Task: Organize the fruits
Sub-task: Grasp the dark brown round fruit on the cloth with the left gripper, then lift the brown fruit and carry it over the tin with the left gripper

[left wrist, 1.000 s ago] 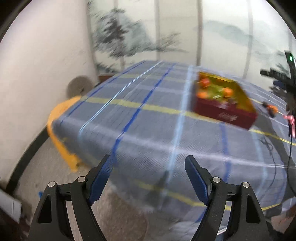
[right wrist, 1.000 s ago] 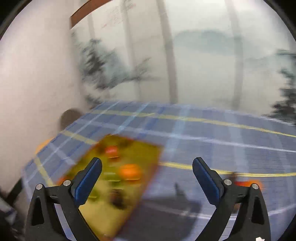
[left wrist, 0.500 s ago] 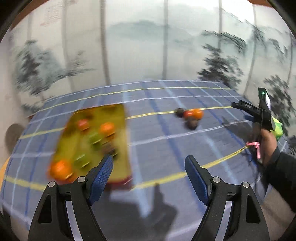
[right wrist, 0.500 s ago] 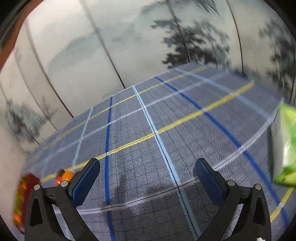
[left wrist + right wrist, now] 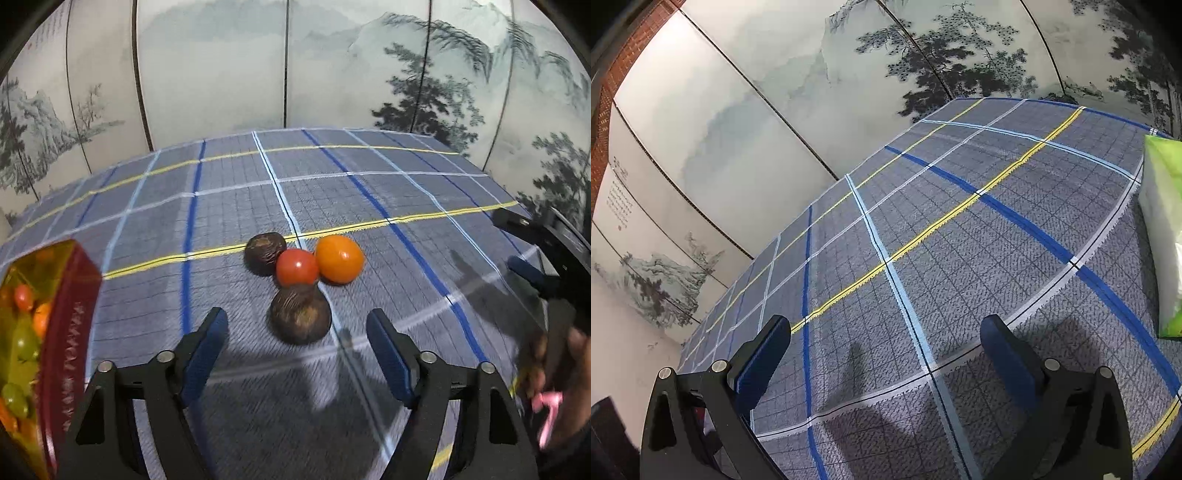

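Hovering above the plaid tablecloth [image 5: 229, 206], the left gripper [image 5: 297, 352] is pointing down at a cluster of four fruits; its jaws have just been closing a little yet are standing apart with nothing between them. Sitting nearest, just beyond the blue pads, is a dark brown round fruit [image 5: 300, 314], touching a red tomato [image 5: 297, 267] behind it. An orange fruit [image 5: 340, 259] is pressing against the tomato's right side, and a second dark brown fruit [image 5: 264, 253] is lying against its left. At the near left edge, a red box with a gold interior [image 5: 70, 328] is holding more small fruits, orange, red and green. At the far right of that view, a hand [image 5: 561, 354] is holding the right gripper [image 5: 886, 349], whose jaws are standing wide and empty over bare cloth in its own camera. A green and white packet [image 5: 1165, 236] is lying on the cloth to its right. A painted landscape screen [image 5: 332, 66] is standing behind the table.
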A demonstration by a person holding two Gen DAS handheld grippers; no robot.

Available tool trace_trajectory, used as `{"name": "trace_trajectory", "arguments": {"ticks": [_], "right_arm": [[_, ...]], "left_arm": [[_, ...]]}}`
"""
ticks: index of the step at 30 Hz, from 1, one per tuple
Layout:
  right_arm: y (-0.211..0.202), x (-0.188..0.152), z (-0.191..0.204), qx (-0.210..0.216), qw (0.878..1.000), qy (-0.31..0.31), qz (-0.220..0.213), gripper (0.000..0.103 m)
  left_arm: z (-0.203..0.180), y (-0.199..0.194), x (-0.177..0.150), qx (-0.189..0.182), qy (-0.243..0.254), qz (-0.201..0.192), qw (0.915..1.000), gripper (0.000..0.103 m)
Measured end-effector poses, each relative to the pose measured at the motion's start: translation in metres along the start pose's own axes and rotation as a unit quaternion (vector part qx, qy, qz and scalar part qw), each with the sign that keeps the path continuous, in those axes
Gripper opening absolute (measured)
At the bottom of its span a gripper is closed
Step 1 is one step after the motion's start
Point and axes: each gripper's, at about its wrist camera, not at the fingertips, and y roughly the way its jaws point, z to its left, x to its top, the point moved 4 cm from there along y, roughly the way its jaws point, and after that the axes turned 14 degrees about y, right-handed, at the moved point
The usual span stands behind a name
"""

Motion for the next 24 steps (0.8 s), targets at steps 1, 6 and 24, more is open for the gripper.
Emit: {"name": "trace_trajectory", "arguments": {"ticks": [1,6,24], "right_arm": [[0.000,0.001,-0.002,0.002,1.000,-0.001,-0.001,0.102],[-0.001,0.002,-0.002,0.009,1.000,-0.001,-0.005,0.102],[0.001,0.001,-0.001,0.009,1.000,-0.003,-0.002,0.102]], "left_arm": [[-0.001,0.005,0.001,0.002,-0.001,0.003,1.0000,0.070],[-0.008,0.023,0.000,-0.013,0.004,0.024,0.9996,0.038],[0.000,-0.065,0.015,0.126,0.071,-0.029,0.9891,0.038]]}}
